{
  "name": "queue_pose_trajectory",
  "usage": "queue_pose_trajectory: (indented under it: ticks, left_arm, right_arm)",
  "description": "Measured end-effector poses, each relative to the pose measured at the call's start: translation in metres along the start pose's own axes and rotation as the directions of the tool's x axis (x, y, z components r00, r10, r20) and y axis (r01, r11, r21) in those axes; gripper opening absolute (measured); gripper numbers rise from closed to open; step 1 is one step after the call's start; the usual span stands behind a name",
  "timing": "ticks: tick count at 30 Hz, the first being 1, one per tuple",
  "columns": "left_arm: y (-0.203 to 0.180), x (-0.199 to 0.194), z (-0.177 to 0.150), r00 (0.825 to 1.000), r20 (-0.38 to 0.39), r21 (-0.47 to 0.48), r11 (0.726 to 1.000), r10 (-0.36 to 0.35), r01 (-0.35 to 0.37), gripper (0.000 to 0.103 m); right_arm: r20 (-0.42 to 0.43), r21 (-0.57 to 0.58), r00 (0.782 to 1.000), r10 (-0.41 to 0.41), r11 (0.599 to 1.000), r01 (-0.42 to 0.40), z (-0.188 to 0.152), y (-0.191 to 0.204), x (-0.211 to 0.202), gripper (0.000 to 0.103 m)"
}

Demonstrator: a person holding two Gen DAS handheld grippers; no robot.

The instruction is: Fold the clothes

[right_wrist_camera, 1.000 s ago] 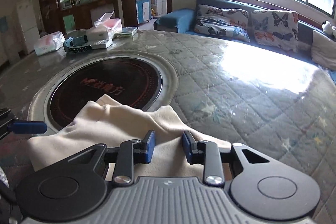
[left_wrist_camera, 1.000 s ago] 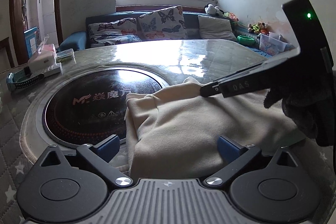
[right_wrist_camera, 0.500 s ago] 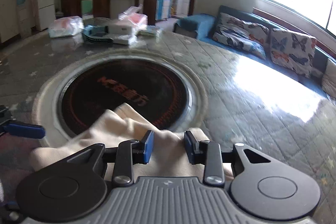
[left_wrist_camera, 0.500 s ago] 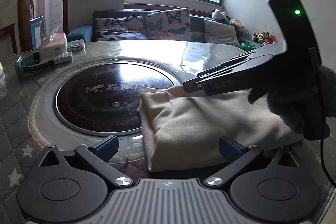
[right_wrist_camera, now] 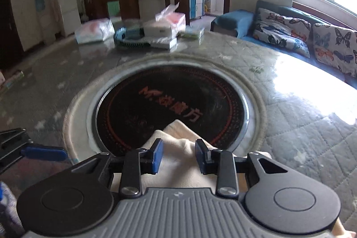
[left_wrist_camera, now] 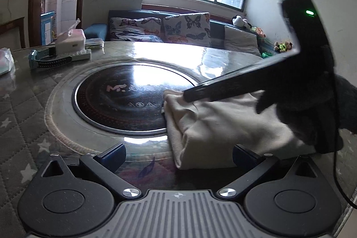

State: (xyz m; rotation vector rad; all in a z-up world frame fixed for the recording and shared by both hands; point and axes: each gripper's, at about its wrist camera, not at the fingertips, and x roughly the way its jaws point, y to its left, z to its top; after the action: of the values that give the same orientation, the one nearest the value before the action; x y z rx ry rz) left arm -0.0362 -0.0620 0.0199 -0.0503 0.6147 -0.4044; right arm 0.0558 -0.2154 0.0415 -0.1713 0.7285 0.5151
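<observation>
Left wrist view: the left gripper, at the bottom of the frame, has its blue-padded jaws spread wide and empty, just short of the near edge of the folded cream fleece garment, which lies right of centre on the glass-topped quilted round table. The garment's left edge overlaps the rim of the black circular inset hotplate. From the upper right, the right gripper reaches down in a gloved hand, its tip at the garment's far left corner. Right wrist view: the right gripper, at lower centre, has its jaws partly apart, straddling a raised ridge of the cream fleece garment without visibly clamping it; the garment's pointed corner juts onto the black circular inset hotplate. The fold appears largely made, and the step in hand looks like squaring and flattening the bundle; the next move probably calls for pressing that ridge down or closing on it for one more fold. Open table lies to the right of the frame and beyond the hotplate; boxes and plastic-wrapped packages stand well apart at the upper centre, and the left gripper's blue finger sits near, at the left edge.
</observation>
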Motion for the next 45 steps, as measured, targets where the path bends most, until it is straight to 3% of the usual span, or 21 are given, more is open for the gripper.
queue_pose_trajectory:
  ticks: [7,14,17,23,31,45]
  left_arm:
    - [0.010,-0.004,0.016,0.998,0.043,-0.067,0.997,0.052,-0.049,0.103]
    - [-0.001,0.026,0.034,0.995,0.006,-0.095,0.991,0.099,-0.098,0.103]
    - [-0.005,0.040,0.036,0.991,-0.023,-0.090,0.987,0.132,-0.134,0.103]
    - [-0.007,0.059,0.028,0.974,-0.090,-0.075,0.974,0.208,-0.215,0.103]
    - [-0.015,0.056,0.024,0.965,-0.092,-0.057,0.967,0.244,-0.250,0.103]
    - [-0.034,0.038,0.011,0.961,-0.135,-0.027,0.968,0.243,-0.248,0.103]
  right_arm:
    - [0.030,-0.046,0.999,-0.039,0.998,0.040,-0.022,0.000,-0.054,0.032]
    - [0.011,-0.128,0.999,-0.039,0.991,0.040,-0.061,0.022,-0.072,0.033]
    - [0.031,-0.136,0.999,-0.023,0.990,0.027,-0.072,0.028,-0.081,0.038]
    - [0.086,-0.032,0.993,-0.077,0.996,0.080,-0.088,0.007,-0.108,0.045]
    - [0.075,0.127,0.986,-0.147,0.982,0.136,-0.122,-0.023,-0.122,0.052]
    - [0.059,0.113,0.991,-0.118,0.987,0.111,-0.154,-0.035,-0.145,0.055]
